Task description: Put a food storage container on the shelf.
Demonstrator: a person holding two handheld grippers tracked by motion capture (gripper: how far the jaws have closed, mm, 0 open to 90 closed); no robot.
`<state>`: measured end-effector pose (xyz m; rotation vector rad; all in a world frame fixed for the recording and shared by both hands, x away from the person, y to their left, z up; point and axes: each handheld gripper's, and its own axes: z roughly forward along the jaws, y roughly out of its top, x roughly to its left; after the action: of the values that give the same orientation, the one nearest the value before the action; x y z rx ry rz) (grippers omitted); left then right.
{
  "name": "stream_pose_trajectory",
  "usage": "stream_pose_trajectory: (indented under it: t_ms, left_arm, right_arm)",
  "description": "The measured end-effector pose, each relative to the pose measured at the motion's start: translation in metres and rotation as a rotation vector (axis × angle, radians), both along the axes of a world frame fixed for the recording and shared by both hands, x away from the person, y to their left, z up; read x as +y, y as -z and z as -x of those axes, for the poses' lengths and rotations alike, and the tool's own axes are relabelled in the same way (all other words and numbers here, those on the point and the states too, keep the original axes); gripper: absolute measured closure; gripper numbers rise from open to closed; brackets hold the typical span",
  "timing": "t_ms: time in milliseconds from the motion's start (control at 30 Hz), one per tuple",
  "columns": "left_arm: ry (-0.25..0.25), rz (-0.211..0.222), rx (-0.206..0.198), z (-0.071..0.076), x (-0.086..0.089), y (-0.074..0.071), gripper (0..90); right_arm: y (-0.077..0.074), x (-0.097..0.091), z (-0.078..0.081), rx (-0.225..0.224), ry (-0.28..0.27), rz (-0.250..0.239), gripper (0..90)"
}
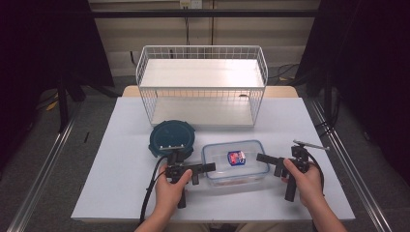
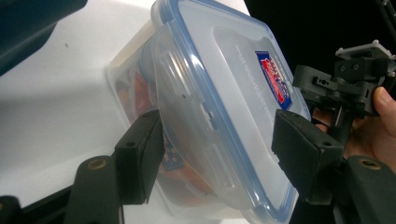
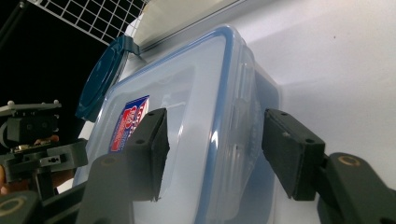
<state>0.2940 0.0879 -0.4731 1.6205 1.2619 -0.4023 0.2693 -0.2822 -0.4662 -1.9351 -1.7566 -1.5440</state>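
Straddling the lidded container [image 1: 235,166] with both grippers spread at its ends, I judged latch clamping came next.

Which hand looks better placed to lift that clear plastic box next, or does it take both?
Probably both. The left gripper straddles the box's left end and the right gripper its right end, each with one jaw over the lid. Neither is closer. Both stand open, pads apparently not pressing.
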Motion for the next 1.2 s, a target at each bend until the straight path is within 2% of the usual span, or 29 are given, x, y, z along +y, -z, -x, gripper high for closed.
stream_pose_trajectory:
  t_ms: [100, 300, 400, 800, 967, 1200]
  left_arm:
    - [-0.041, 0.001, -0.005, 0.005, -0.002, 0.0, 34.2]
    - [-0.11, 0.043, 0.022, 0.011, -0.001, 0.002, 37.5]
    - [-0.131, 0.051, 0.017, 0.013, -0.002, 0.003, 38.6]
    - [-0.139, 0.041, 0.007, 0.013, -0.004, 0.002, 37.4]
    - [-0.164, 0.059, 0.037, 0.013, -0.004, 0.004, 36.5]
    - [-0.163, 0.062, 0.035, 0.013, -0.005, 0.006, 34.5]
  right_arm:
    - [0.001, -0.001, 0.0, 0.002, 0.0, -0.005, 42.6]
    - [0.001, -0.003, 0.001, 0.028, 0.012, -0.036, 44.3]
    - [0.001, -0.003, 0.0, 0.03, 0.012, -0.036, 44.3]
    - [0.001, -0.002, 0.001, 0.039, 0.027, -0.037, 44.6]
    - [0.002, -0.002, 0.001, 0.062, 0.038, -0.067, 45.0]
    - [0.002, -0.002, 0.001, 0.071, 0.043, -0.075, 45.2]
